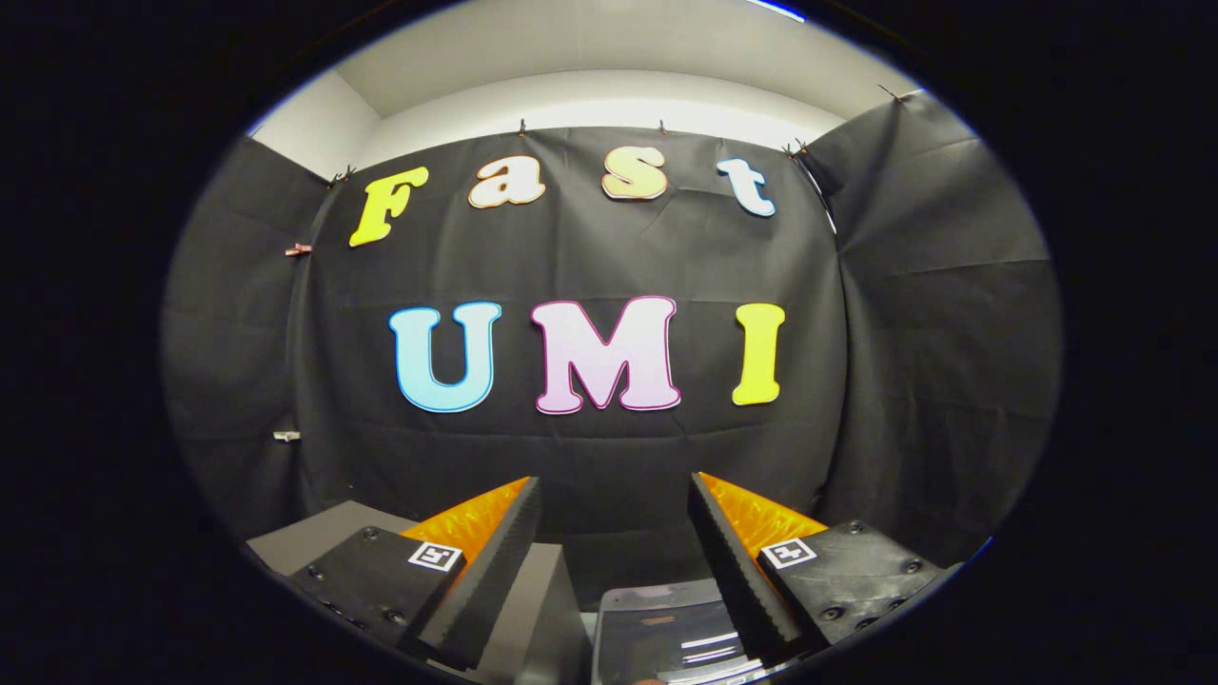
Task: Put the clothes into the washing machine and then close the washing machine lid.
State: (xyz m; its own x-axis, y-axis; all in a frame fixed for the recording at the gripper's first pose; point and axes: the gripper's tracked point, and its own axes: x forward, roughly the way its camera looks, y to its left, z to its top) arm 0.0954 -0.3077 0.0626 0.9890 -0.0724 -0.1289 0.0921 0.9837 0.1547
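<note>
Fingers (533, 533) stand wide apart, holding nothing, the gripper (614, 490) aimed at the booth wall. A glossy lid (666, 628), probably the washer's, sits just below between them. Clothes will likely be soft and light; pinch a bunched fold.

A grey tabletop (328, 535) carries a glossy dark-lidded appliance (666, 633) below the hand-held gripper's (614, 495) parted fingers.

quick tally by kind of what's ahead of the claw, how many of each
claw, open, pointing at the booth's wall: 1
grey surface below its fingers: 1
glossy dark panel between the fingers, possibly the washer's lid: 1
total: 3
</note>
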